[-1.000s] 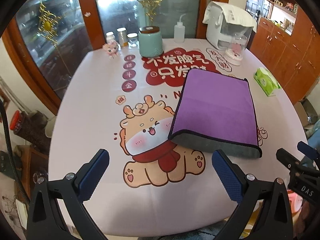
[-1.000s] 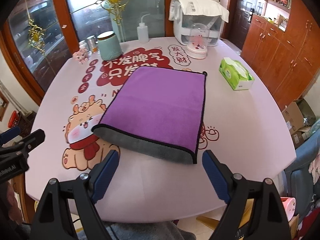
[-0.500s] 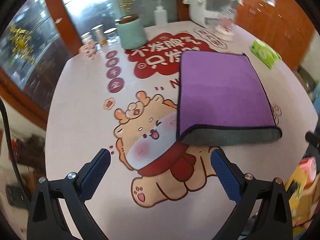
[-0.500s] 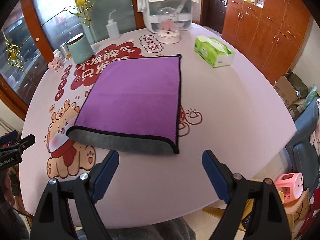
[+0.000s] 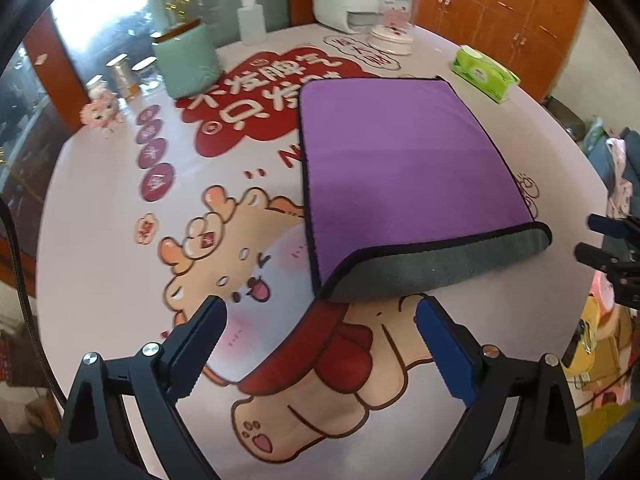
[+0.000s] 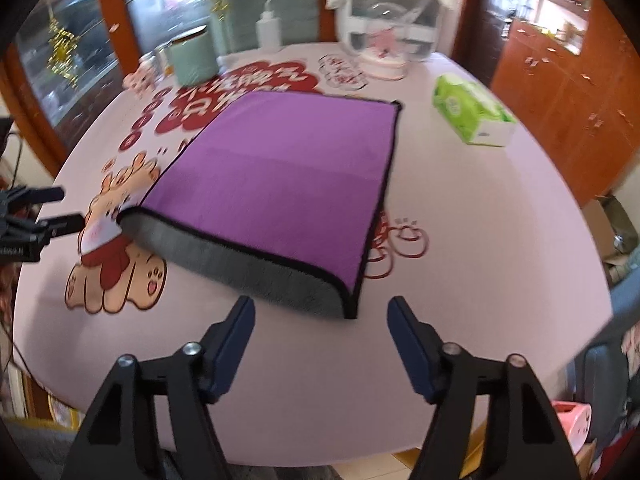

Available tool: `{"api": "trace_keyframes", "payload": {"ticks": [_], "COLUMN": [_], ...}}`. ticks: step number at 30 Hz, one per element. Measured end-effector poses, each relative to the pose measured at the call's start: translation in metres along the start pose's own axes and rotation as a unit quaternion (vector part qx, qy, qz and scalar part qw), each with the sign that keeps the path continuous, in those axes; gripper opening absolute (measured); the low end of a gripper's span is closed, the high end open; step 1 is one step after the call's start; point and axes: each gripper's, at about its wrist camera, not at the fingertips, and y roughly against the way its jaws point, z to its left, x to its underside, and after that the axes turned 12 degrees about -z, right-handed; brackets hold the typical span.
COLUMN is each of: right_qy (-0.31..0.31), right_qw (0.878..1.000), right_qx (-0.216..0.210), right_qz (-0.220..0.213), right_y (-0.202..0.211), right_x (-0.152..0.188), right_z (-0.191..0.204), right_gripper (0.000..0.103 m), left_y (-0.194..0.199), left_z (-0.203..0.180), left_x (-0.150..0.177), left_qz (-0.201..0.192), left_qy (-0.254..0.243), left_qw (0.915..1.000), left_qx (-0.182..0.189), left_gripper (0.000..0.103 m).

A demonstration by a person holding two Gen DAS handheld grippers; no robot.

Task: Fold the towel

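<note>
A purple towel (image 5: 404, 168) with a grey underside lies folded once on the pink printed tablecloth; it also shows in the right wrist view (image 6: 280, 184). Its grey folded edge (image 5: 432, 268) faces me. My left gripper (image 5: 320, 316) is open and empty, just short of the towel's near left corner. My right gripper (image 6: 320, 320) is open and empty, just short of the near right corner (image 6: 348, 308). Each gripper shows at the edge of the other's view.
A green tissue box (image 6: 472, 116) lies right of the towel. A teal canister (image 5: 188, 60), a squeeze bottle (image 5: 252, 20), small jars, a white appliance (image 6: 388, 12) and a glass dome stand at the table's far side. Wooden cabinets stand to the right.
Both grippers have moved forward and lower toward the towel's near edge, so the towel looks larger. Both stay open. The towel has not moved.
</note>
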Motion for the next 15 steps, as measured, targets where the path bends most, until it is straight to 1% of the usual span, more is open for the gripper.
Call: {"api": "trace_keyframes", "payload": {"ticks": [1,3,5,7,9,11,15], "right_qy": [0.003,0.01,0.011,0.007,0.007,0.009,0.015], "right_qw": [1.0,1.0,1.0,0.999,0.998,0.998,0.996], "right_qx": [-0.005,-0.013,-0.022,-0.041,-0.05,-0.055,-0.072], "right_qz": [0.002,0.007,0.012,0.019,0.025,0.031,0.048], "right_y": [-0.003,-0.012,-0.019,-0.027,-0.033,-0.04,-0.052], "right_x": [0.001,0.001,0.002,0.001,0.001,0.001,0.002], "right_z": [0.0,-0.002,-0.005,-0.01,-0.015,-0.018,-0.025], "right_gripper": [0.065,0.065,0.062,0.058,0.056,0.053,0.045], "left_y": [-0.003,-0.013,-0.022,-0.031,-0.039,-0.047,-0.06], "left_z": [0.0,-0.001,-0.001,-0.001,-0.001,0.0,-0.002], "left_x": [0.0,-0.001,-0.003,-0.004,-0.005,-0.007,-0.01], "left_qz": [0.004,0.013,0.023,0.033,0.04,0.048,0.062], "left_qy": [-0.002,-0.012,-0.016,-0.015,-0.013,-0.016,-0.036], "left_qw": [1.0,0.9996,0.999,0.9983,0.9974,0.9966,0.9948], "left_qx": [0.008,0.023,0.035,0.047,0.059,0.064,0.072], "left_gripper": [0.094,0.089,0.087,0.083,0.079,0.076,0.066]}}
